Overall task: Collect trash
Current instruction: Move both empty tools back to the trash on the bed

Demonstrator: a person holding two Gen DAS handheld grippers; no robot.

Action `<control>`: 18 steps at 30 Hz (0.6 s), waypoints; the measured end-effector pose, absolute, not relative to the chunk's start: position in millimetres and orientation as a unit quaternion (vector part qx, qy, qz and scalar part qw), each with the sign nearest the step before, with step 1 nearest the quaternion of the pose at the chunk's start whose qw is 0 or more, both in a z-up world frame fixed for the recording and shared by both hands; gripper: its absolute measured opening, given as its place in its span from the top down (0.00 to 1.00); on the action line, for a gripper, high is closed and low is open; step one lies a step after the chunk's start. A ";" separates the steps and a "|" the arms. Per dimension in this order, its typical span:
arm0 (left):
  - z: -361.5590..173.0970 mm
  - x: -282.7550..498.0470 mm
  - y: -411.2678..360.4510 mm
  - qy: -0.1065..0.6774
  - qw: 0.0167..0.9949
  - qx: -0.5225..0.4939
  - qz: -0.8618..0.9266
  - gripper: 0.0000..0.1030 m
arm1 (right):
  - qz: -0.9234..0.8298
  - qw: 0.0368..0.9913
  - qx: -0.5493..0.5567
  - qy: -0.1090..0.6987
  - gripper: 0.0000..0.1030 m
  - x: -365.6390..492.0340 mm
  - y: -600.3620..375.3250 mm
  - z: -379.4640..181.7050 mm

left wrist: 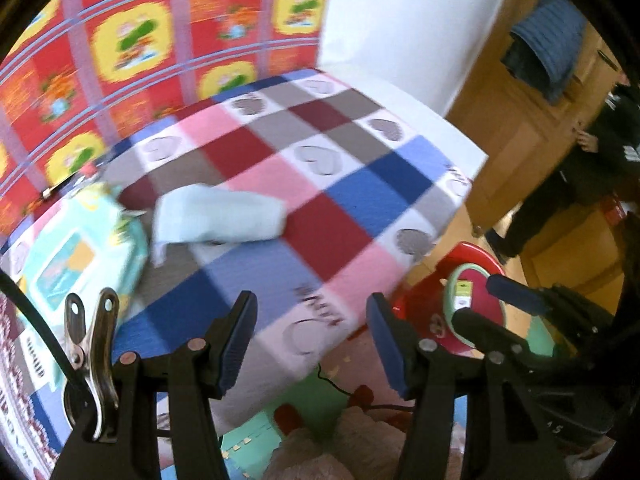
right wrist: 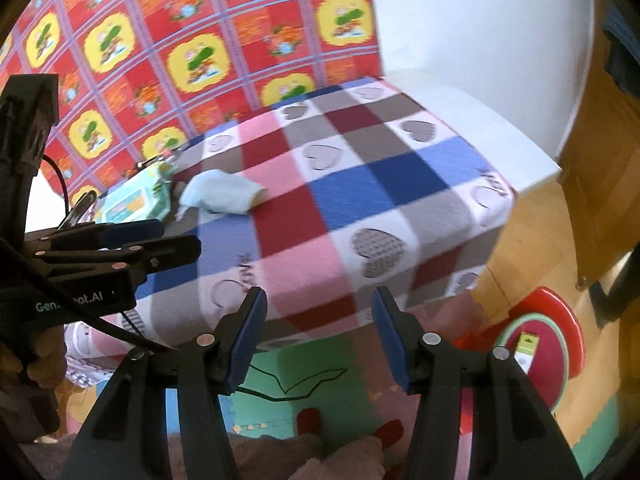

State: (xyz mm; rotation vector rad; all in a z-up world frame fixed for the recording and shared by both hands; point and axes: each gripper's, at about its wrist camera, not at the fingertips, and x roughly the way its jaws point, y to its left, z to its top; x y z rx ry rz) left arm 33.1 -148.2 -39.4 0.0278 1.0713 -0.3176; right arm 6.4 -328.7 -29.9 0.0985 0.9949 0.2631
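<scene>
Nothing has been picked up yet, by the look of it: both tools are empty. The left hand-held gripper hangs with its jaws spread wide over the bed's edge, and the right hand-held gripper is just as wide open with nothing between the pads. One crumpled pale-blue tissue lies on the checked bedspread, well ahead of both, just beside a pack of wipes. I'd guess the tissue is the trash. Down on the floor to the right sits a red bin with a small carton in it, perhaps already dropped there. A black cable trails across the foam floor mats.
</scene>
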 end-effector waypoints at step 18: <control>-6.4 64.8 -8.7 0.496 0.868 0.013 -0.026 0.42 | 0.210 0.861 0.015 0.463 0.46 55.3 -243.8 -21.2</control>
